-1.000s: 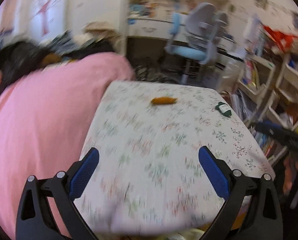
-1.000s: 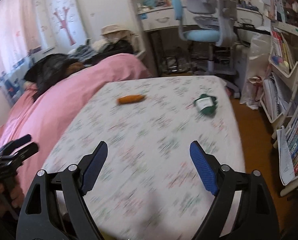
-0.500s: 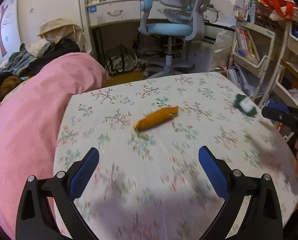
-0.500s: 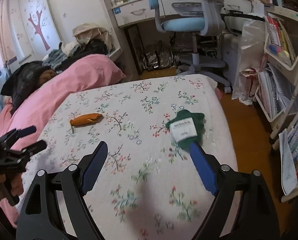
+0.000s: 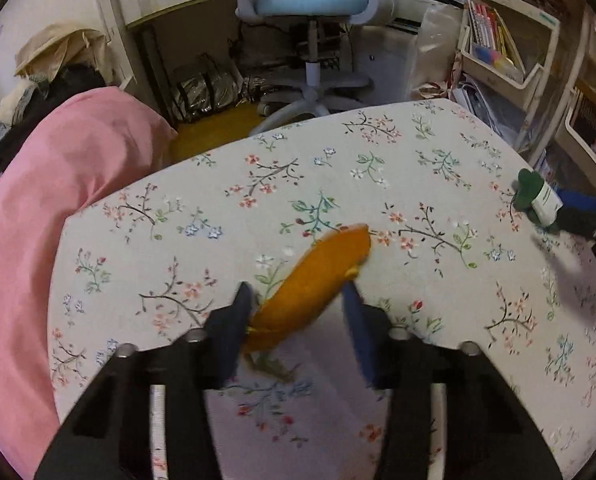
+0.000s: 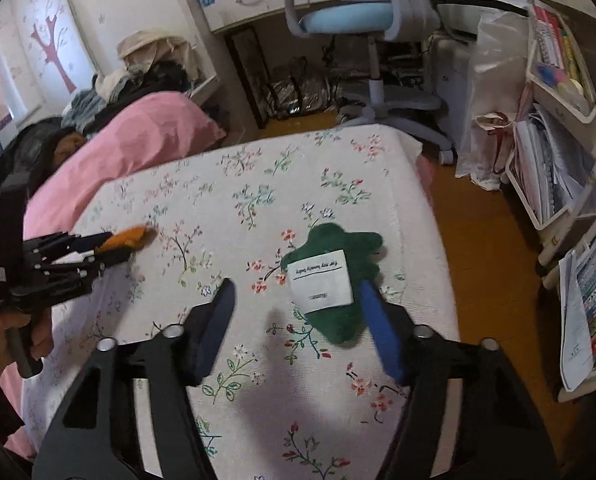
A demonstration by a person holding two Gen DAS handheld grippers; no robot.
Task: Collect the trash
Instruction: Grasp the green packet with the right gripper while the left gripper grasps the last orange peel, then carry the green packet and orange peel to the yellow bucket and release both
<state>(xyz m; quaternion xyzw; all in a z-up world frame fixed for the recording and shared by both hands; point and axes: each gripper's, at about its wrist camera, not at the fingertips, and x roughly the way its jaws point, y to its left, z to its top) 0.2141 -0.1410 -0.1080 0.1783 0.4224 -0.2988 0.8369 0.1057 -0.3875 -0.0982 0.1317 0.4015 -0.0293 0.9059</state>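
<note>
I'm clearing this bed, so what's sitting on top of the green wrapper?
A white label with dark print lies on the green wrapper. The right claw straddles it, open. The flowered sheet is under it; anything directly beneath the wrapper is hidden.

I am looking down on a floral bedcover (image 5: 170, 240), white with small sprigs of pink, blue and green, which is stretching smooth across the surface in front of me. An orange wrapper (image 5: 318, 280) is lying on it near the middle, slanting toward the far right corner, with its near end between my left fingers. A green piece of trash with a white label (image 6: 330, 280) is lying near the right edge, label facing up, just beside my right finger (image 6: 382, 332). A pink quilt (image 5: 38, 220) is heaping along the left edge, overlapping the bedcover's left side. The far edge is dropping off toward a wooden floor (image 6: 478, 240).
</note>
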